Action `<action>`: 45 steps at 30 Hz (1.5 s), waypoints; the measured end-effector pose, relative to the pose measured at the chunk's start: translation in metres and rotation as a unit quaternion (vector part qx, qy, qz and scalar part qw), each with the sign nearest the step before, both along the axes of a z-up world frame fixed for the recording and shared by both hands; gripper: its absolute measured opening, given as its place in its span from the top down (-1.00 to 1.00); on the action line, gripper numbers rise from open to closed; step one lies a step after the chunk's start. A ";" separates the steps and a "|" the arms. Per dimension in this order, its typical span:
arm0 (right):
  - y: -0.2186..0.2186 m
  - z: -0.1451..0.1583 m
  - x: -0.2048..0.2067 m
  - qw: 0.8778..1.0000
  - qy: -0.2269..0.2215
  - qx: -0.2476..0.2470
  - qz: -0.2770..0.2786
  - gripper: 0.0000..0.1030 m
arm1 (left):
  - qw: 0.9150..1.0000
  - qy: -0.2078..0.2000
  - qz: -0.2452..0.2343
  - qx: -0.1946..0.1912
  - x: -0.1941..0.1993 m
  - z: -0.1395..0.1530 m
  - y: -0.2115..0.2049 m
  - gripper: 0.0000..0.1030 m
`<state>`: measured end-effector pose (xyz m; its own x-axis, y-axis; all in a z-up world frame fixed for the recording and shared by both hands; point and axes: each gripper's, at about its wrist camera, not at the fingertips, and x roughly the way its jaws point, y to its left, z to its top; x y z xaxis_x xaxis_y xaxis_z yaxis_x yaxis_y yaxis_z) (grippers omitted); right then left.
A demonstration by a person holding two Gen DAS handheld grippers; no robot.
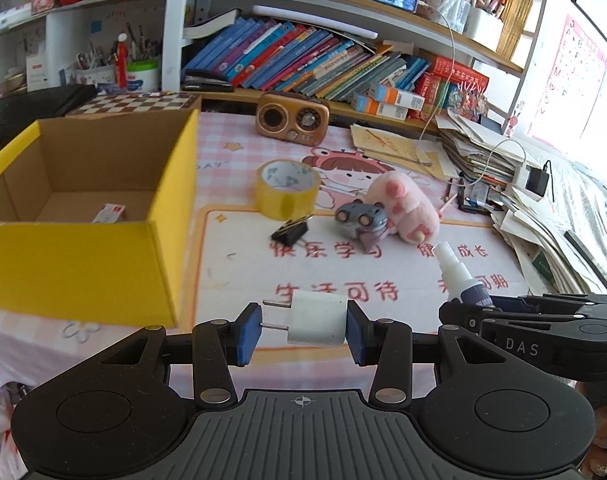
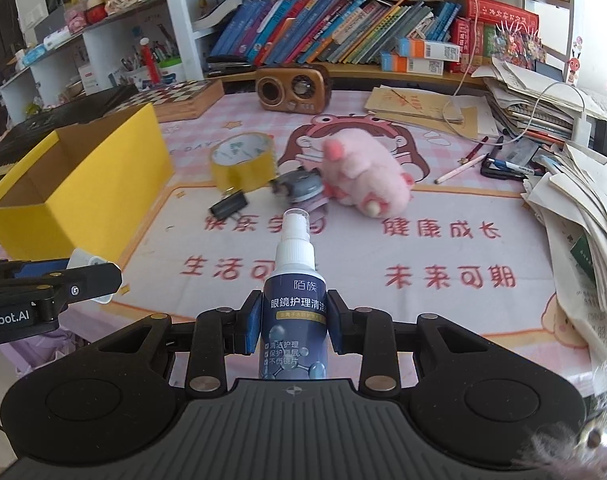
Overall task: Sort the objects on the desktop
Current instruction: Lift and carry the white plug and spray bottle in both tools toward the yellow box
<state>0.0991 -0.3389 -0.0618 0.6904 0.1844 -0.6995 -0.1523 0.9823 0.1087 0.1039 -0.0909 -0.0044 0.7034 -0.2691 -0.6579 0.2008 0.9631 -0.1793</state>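
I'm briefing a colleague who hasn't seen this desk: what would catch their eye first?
Both grippers are loaded: the left gripper clamps a white plug, the right gripper a blue spray bottle. A yellow box stands open at left, with a pink plush toy mid-desk.

Fluffy pink plush toy (image 1: 403, 208) (glossy tape roll (image 1: 287, 190))

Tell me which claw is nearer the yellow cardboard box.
Left. The left claw, clamped on the white plug adapter, sits by the yellow cardboard box's front corner. The right claw, gripping the spray bottle, is farther right.
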 end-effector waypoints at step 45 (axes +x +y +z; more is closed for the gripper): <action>0.210 0.004 -0.102 0.995 0.001 0.002 0.104 0.41 | 0.998 -0.002 0.066 0.004 -0.120 0.003 0.192 0.17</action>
